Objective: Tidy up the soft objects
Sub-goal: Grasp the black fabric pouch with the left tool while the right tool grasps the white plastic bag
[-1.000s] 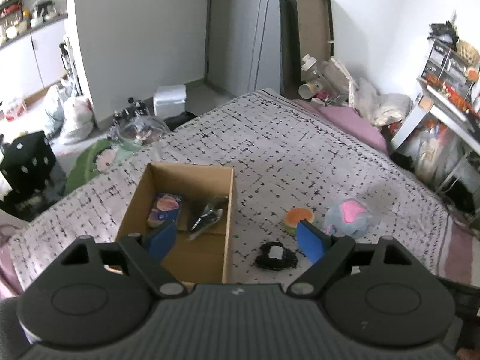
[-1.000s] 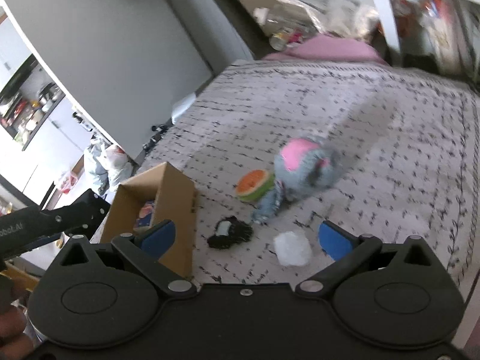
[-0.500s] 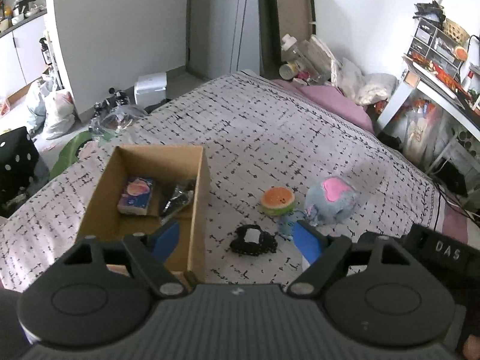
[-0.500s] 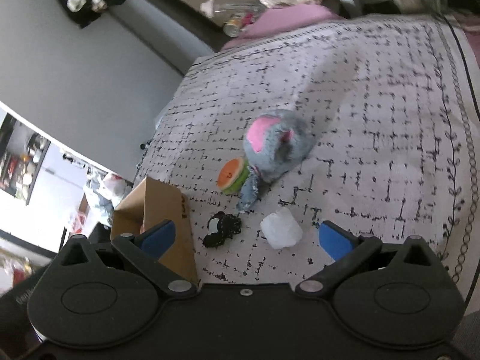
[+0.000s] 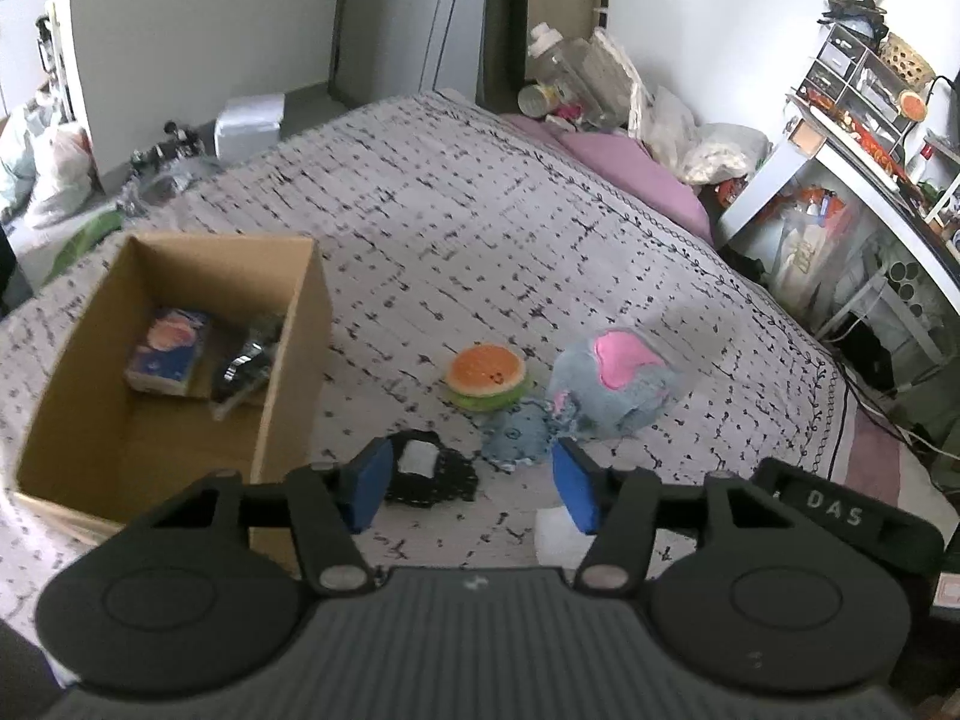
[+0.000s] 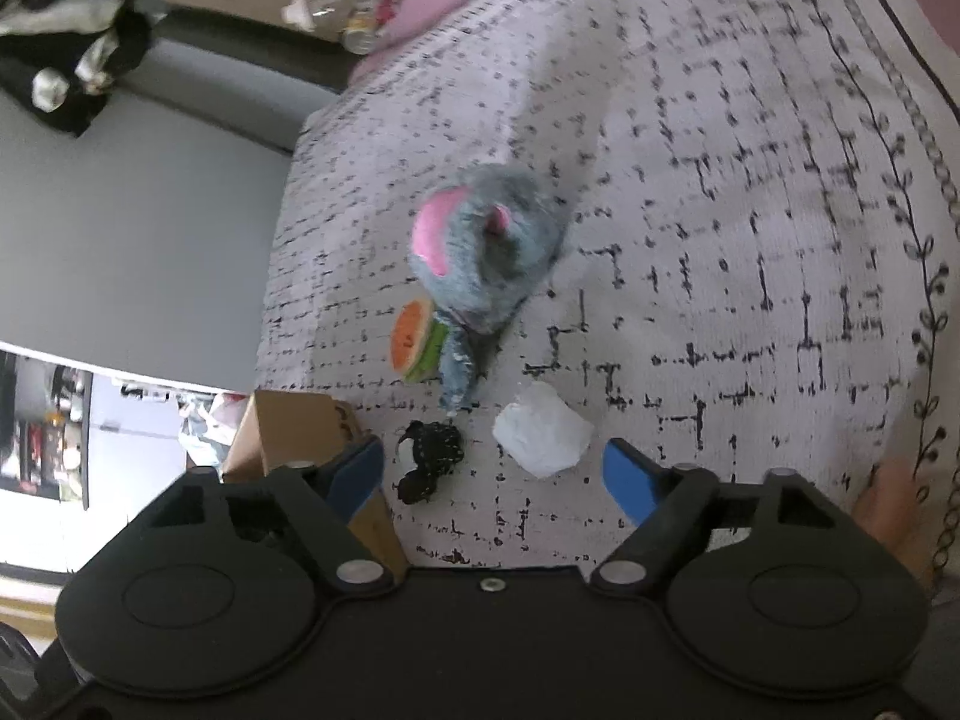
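On the patterned bedspread lie a grey and pink plush toy [image 5: 612, 384] [image 6: 486, 252], an orange and green burger plush [image 5: 489, 375] [image 6: 414, 339], a black knitted item with a white tag [image 5: 429, 474] [image 6: 429, 459] and a white soft lump [image 5: 555, 531] [image 6: 543, 435]. My left gripper [image 5: 471, 483] hovers over the black item, jaws closing, nothing pressed between them. My right gripper [image 6: 492, 471] hangs just short of the white lump, jaws also closing on nothing. An open cardboard box [image 5: 288, 324] [image 6: 288, 438] stands to the left.
The box holds a blue and orange packet [image 5: 168, 351] and a dark shiny item [image 5: 249, 360]. The right gripper's body [image 5: 834, 516] sits close to the left one. A pink pillow [image 5: 636, 174], a cluttered white desk [image 5: 840, 156] and bags on the floor [image 5: 48, 168] ring the bed.
Both grippers have sunk toward the bed and the toys look closer. Both pairs of jaws stand narrower than before. The right wrist view has rolled, so the bed looks tilted.
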Available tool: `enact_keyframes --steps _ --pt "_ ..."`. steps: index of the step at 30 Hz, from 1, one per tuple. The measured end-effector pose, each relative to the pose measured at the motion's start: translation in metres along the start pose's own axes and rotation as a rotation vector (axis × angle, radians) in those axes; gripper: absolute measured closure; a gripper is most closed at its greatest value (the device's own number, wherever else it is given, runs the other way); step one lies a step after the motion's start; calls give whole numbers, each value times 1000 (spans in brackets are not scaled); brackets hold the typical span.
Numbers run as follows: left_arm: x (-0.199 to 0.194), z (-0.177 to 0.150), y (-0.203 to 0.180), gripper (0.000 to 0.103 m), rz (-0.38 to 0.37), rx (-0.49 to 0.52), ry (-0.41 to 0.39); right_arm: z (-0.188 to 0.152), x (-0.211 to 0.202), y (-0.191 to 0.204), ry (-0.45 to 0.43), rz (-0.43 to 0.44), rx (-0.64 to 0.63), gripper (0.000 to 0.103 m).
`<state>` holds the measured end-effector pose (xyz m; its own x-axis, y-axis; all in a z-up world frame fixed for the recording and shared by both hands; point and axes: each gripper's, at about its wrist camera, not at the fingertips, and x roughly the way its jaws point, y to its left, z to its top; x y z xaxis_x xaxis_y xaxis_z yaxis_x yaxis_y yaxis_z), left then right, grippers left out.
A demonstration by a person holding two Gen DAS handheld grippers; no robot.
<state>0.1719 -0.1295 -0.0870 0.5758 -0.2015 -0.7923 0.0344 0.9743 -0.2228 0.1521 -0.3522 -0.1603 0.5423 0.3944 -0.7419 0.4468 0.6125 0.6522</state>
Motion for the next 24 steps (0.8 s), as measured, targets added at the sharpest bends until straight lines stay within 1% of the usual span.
enact_keyframes --steps 4,11,15,20,24 --pt "20 -1 -1 50 -14 -20 34 4 11 -5 2 -14 47 36" --pt "49 -2 0 51 -13 -44 75 9 34 -5 24 -69 70 36" --pt "61 -2 1 51 17 -41 90 13 45 -7 35 -93 90 36" --pt "70 -2 -3 50 56 8 91 16 53 -7 50 -100 99 36" --pt "77 -1 -2 51 82 29 87 17 61 -6 60 -108 104 36"
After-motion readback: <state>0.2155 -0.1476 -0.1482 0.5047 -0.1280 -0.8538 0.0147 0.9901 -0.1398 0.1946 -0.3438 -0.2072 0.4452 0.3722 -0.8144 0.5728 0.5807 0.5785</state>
